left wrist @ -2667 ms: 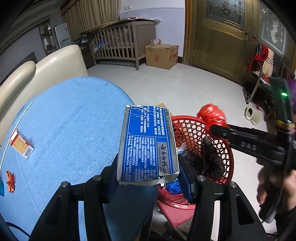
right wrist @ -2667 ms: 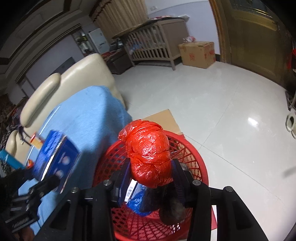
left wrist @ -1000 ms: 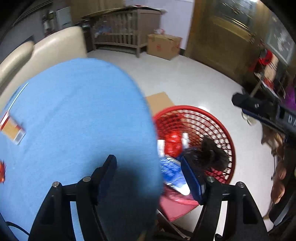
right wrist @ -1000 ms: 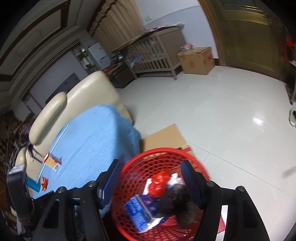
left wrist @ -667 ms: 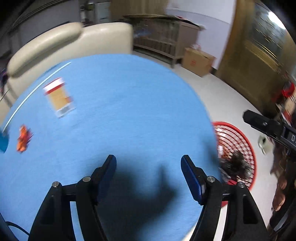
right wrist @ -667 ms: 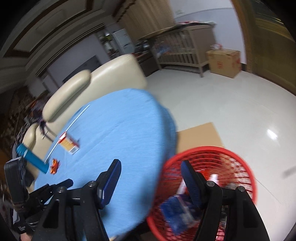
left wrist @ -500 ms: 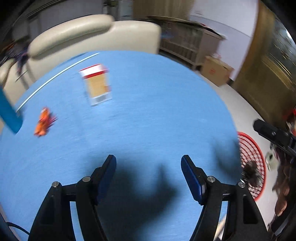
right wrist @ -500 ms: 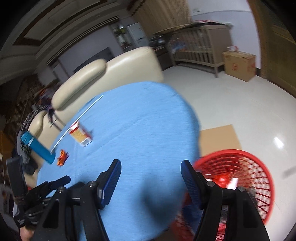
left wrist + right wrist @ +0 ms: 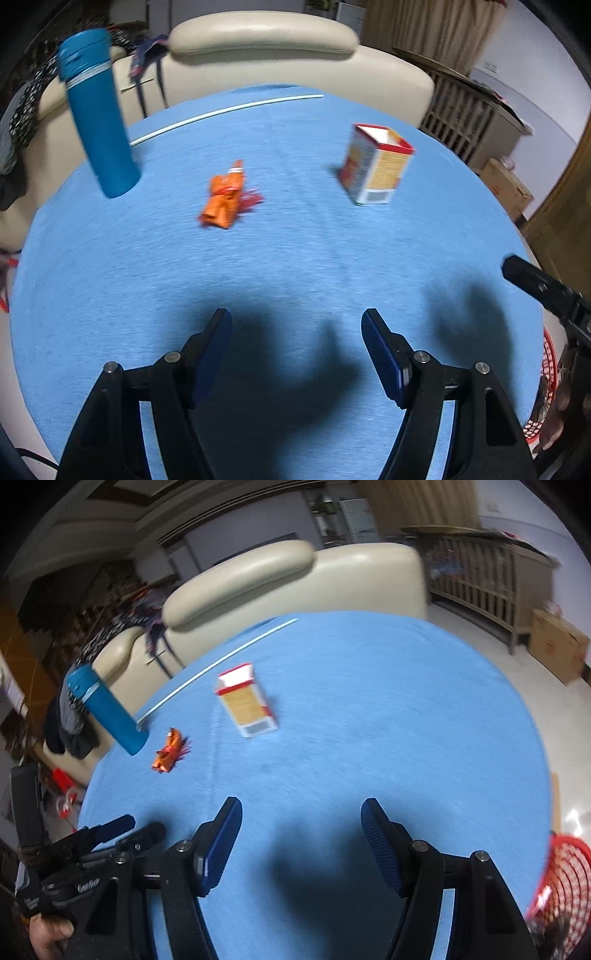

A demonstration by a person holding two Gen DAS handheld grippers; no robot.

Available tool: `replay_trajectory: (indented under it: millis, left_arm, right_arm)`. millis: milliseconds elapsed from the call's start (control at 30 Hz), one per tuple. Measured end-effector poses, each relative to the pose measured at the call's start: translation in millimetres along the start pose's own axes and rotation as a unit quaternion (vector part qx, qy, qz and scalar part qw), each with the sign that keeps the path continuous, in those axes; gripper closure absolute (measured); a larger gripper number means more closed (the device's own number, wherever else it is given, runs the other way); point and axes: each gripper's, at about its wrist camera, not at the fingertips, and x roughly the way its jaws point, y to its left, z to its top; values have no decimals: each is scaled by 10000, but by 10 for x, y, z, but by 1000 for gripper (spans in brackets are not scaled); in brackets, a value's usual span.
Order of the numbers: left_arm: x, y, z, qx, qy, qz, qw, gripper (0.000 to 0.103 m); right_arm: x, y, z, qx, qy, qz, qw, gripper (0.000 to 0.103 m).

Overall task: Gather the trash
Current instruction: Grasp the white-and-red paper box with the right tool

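A crumpled orange wrapper and an open red-and-yellow carton lie on the round blue table. My left gripper is open and empty over the table's near part, well short of both. My right gripper is open and empty above the table; the wrapper and the carton lie ahead to its left. The red mesh basket shows at the right edge and also in the left wrist view.
A tall blue bottle stands at the table's far left, also in the right wrist view. A thin white rod lies along the far edge. A cream sofa stands behind the table. A crib and a cardboard box stand beyond.
Both grippers have let go of the blue box and the red bag, which lie in the basket. Both have swung left from the basket to over the table.
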Motion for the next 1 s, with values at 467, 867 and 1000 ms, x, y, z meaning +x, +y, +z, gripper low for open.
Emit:
replay_trajectory:
  millis: [467, 867, 1000]
  left_arm:
    - [141, 526, 264, -462, -146, 123, 9987, 30]
    - [453, 634, 612, -594, -296, 147, 9977, 29]
    - [705, 604, 783, -566, -178, 171, 9981, 29]
  right_arm:
    - [1070, 617, 595, -822, 61, 22, 9966, 32]
    - [1525, 658, 789, -903, 137, -103, 9958, 46]
    - [1510, 624, 803, -891, 157, -110, 9958, 54]
